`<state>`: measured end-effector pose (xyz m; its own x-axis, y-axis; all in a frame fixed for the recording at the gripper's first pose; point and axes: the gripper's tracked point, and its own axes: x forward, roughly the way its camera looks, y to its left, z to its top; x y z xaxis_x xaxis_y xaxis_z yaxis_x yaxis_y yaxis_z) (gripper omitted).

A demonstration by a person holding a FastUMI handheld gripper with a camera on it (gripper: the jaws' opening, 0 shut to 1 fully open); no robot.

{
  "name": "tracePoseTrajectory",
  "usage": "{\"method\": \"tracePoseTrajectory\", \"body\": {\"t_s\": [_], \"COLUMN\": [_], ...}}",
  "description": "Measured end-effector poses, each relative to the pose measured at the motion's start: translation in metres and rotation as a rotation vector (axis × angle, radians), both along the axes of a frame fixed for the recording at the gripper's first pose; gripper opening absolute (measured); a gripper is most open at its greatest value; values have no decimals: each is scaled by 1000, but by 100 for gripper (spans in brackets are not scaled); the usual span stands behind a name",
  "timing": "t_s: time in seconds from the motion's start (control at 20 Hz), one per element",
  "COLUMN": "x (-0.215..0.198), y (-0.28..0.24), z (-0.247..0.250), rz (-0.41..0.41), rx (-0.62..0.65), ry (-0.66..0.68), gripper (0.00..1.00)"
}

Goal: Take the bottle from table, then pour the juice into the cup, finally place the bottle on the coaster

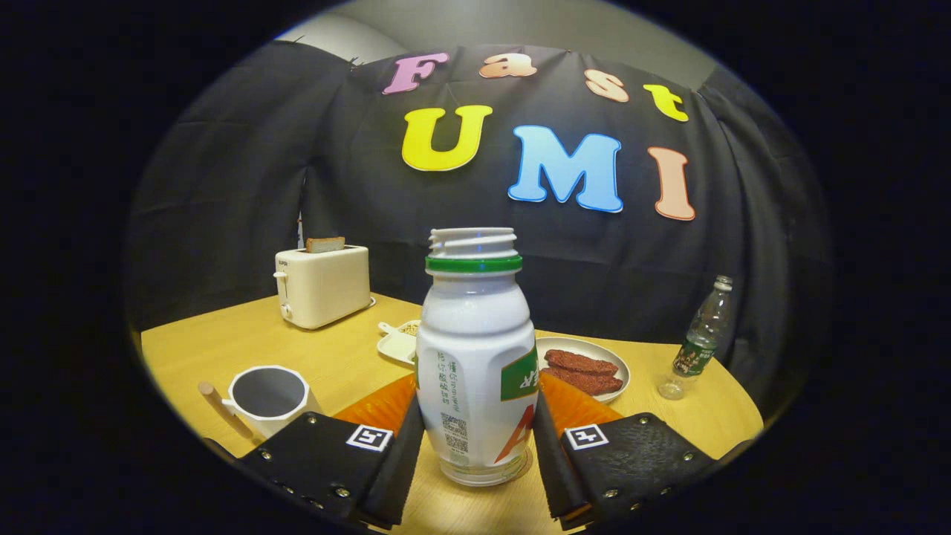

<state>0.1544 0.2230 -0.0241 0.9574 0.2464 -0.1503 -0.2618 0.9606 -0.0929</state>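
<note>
A white juice bottle (475, 357) with a green neck ring and no cap stands upright between my fingers. My gripper (475, 446) is shut on its lower body, one finger pressing each side. Its base sits at or just above the wooden table (215, 345); I cannot tell which. An orange coaster (379, 405) lies right behind the bottle, showing on both sides of it. A white cup (267, 397) with a wooden handle stands to the left, just beyond my left finger, and looks dark inside.
A cream toaster (322, 286) with a slice of bread sits at the back left. A small white dish (397, 342) and a plate of brown slices (587, 368) lie behind the bottle. A clear plastic bottle (702, 338) stands at the right.
</note>
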Motion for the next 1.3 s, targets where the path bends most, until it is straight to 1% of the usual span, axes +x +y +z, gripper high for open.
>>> {"method": "tracePoseTrajectory", "body": {"t_s": [0.3, 0.6, 0.75, 1.3], "x": [11, 23, 27, 32], "y": [-3, -6, -6, -6], "z": [-9, -19, -28, -37], "rz": [-9, -29, -30, -27], "rx": [43, 50, 76, 77], "ry": [6, 4, 24, 15], "gripper": [70, 70, 70, 70]}}
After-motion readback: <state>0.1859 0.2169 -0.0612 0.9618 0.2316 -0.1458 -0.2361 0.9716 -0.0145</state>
